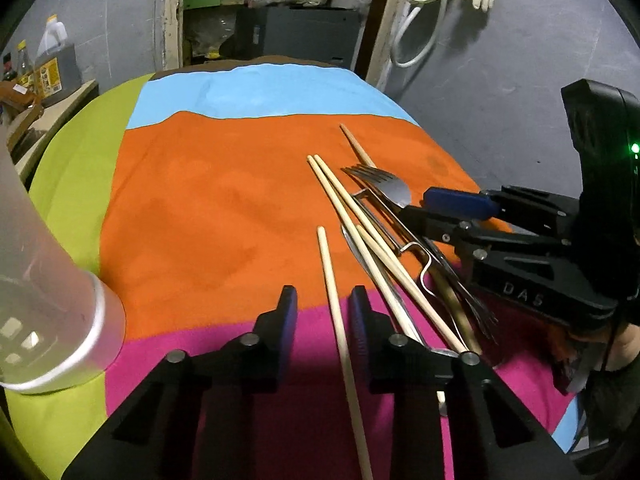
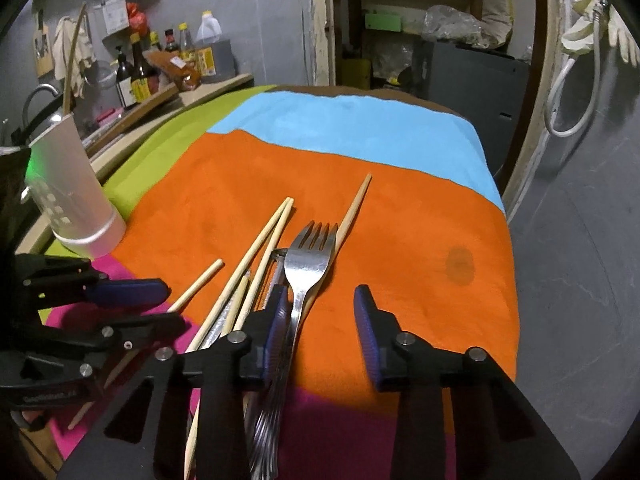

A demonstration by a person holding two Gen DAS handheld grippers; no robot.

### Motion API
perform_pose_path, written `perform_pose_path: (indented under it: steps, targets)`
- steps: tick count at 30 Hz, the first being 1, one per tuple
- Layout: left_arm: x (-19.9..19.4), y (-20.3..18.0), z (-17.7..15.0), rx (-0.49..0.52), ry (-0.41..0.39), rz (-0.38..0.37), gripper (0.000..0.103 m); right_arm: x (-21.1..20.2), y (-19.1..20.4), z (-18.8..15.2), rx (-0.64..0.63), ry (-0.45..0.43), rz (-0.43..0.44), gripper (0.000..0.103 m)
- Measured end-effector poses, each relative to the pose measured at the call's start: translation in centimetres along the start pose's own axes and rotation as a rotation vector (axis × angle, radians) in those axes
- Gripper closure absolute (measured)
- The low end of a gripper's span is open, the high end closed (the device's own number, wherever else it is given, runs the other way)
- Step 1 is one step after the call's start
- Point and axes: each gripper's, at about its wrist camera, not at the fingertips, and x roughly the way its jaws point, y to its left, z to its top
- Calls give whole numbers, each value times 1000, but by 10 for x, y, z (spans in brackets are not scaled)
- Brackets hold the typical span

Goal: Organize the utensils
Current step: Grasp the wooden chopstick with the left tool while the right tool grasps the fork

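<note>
A pile of utensils lies on a striped cloth (image 1: pixel 208 208): a steel fork (image 2: pixel 310 258), several wooden chopsticks (image 2: pixel 260 244), a metal peeler (image 1: pixel 380 216) and a spoon under them. My left gripper (image 1: pixel 323 300) is open, with a single chopstick (image 1: pixel 332 292) lying between its fingers. My right gripper (image 2: pixel 322 304) is open over the fork; the fork handle lies against its left finger (image 2: pixel 276 320). The right gripper also shows in the left wrist view (image 1: pixel 448 204). A frosted white utensil holder (image 2: pixel 76 196) stands at the left.
The cloth's right edge (image 2: pixel 508 240) drops to a grey floor. A counter with bottles (image 2: pixel 160 64) stands behind the holder, which looms close in the left wrist view (image 1: pixel 44 280). A doorway with shelves lies beyond the table.
</note>
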Motion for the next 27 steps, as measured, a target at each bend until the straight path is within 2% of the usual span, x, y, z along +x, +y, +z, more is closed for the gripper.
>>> perform_pose_path:
  steps: [9,12,14,18,23,27]
  targets:
    - [9,-3,9,42,35,33,90,14,6,6,-47,39,-35,77]
    - [12,2,10,16,26,34,99,16,7,7,-57,41,-37,85]
    - [11,6,8,-18,17,21,100,16,9,7,-63,44,-22,89]
    - [7,10,7,-52,-2,7,100,14,4,7,-42,30,-2,90]
    - [-6,11,6,-76,-72,-10,100,6,3,5,-27,-12,-2,91]
    - [-25,8,3,-81,-172,-19,100,-6,3,4,-25,-79,-8,94]
